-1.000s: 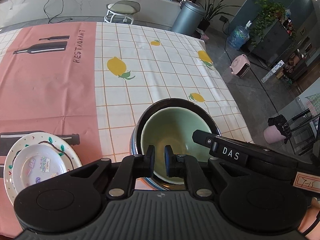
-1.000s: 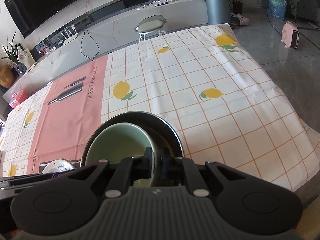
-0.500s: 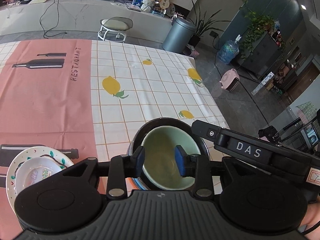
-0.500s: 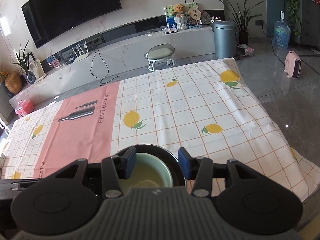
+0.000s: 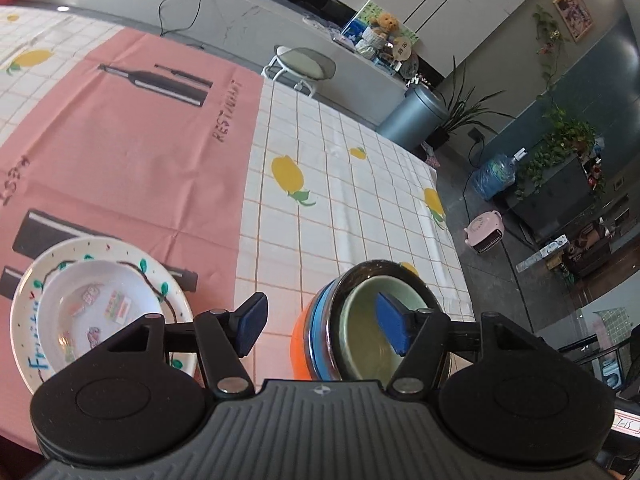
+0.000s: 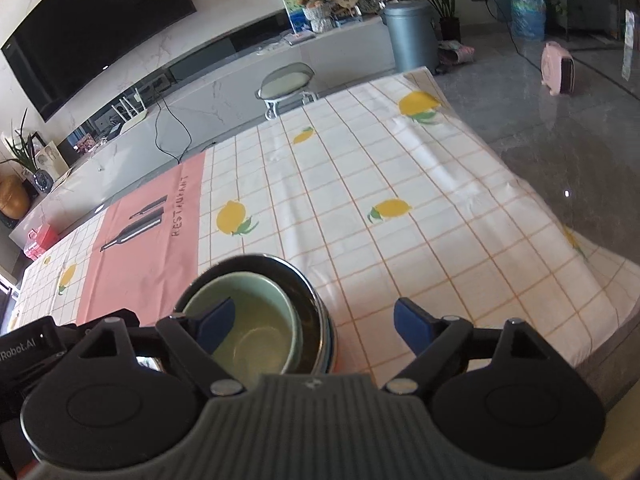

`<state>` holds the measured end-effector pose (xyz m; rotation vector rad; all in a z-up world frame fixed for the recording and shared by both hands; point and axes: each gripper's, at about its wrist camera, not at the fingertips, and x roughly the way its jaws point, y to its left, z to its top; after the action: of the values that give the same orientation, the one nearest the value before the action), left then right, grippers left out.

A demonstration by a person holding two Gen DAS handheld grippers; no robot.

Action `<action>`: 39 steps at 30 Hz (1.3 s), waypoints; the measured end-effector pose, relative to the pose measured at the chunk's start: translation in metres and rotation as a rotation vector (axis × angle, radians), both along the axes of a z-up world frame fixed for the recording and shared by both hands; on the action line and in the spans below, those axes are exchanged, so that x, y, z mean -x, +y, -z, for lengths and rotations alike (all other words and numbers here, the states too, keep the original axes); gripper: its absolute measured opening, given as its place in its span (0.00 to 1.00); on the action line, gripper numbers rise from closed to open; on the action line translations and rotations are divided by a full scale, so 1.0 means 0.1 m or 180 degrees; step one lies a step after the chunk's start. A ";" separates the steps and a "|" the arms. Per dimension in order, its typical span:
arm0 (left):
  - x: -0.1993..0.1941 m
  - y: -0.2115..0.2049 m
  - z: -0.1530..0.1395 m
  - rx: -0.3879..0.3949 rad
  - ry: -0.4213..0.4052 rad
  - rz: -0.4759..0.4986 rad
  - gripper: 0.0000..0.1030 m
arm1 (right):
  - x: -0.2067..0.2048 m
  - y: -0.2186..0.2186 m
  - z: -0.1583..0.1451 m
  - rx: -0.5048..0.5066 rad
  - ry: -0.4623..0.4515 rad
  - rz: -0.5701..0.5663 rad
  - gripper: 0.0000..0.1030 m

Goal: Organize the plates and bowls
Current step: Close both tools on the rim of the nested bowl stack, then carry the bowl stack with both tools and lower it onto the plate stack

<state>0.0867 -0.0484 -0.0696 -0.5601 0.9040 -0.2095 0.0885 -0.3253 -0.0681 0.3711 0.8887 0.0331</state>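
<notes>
A pale green bowl (image 5: 370, 336) sits nested in a dark bowl (image 5: 384, 270), on blue and orange bowls (image 5: 301, 344), near the table's front right. It also shows in the right wrist view (image 6: 256, 332). A small white bowl (image 5: 96, 312) rests on a painted white plate (image 5: 132, 254) at the front left. My left gripper (image 5: 322, 328) is open and empty, raised above the stack. My right gripper (image 6: 314, 326) is open and empty, also above the stack, its left finger over the green bowl.
The table carries a pink and lemon-check cloth (image 6: 360, 184). Its right edge (image 6: 532, 196) drops to a grey floor. A stool (image 6: 286, 80), a grey bin (image 6: 410, 34) and a pink heater (image 6: 558, 68) stand beyond the table.
Both grippers opened and let go of the green bowl, now left nested in the dark bowl. Both have lifted and drawn back; the left has swung toward the plate.
</notes>
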 end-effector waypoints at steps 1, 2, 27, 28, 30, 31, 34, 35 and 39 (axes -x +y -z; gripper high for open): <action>-0.01 0.00 0.06 0.0040 0.0067 -0.0001 0.71 | 0.00 -0.01 0.04 -0.0062 0.0060 0.0019 0.83; -0.02 0.00 0.11 0.0073 0.0127 -0.0012 0.71 | 0.00 -0.03 0.09 -0.0142 0.0126 0.0030 0.83; -0.14 -0.17 0.54 0.0317 0.0448 0.0066 0.65 | -0.17 0.00 0.63 -0.0904 0.0482 0.0038 0.79; -0.14 -0.17 0.56 0.0342 0.0463 0.0075 0.64 | -0.17 -0.02 0.66 -0.0964 0.0495 0.0056 0.78; -0.15 -0.17 0.58 0.0366 0.0482 0.0084 0.64 | -0.18 -0.04 0.70 -0.1026 0.0517 0.0077 0.72; -0.16 -0.18 0.59 0.0372 0.0486 0.0090 0.63 | -0.19 -0.04 0.73 -0.1043 0.0530 0.0085 0.72; -0.17 -0.21 0.60 0.0374 0.0501 0.0116 0.60 | -0.20 -0.06 0.79 -0.1142 0.0582 0.0117 0.69; -0.18 -0.22 0.61 0.0366 0.0511 0.0123 0.59 | -0.21 -0.07 0.81 -0.1191 0.0598 0.0122 0.65; -0.19 -0.26 0.62 0.0347 0.0538 0.0155 0.56 | -0.22 -0.11 0.86 -0.1245 0.0631 0.0134 0.59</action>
<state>0.1059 -0.0746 -0.1321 -0.6645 1.0755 -0.2595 0.1101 -0.3359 -0.1539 0.7680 1.0714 0.1345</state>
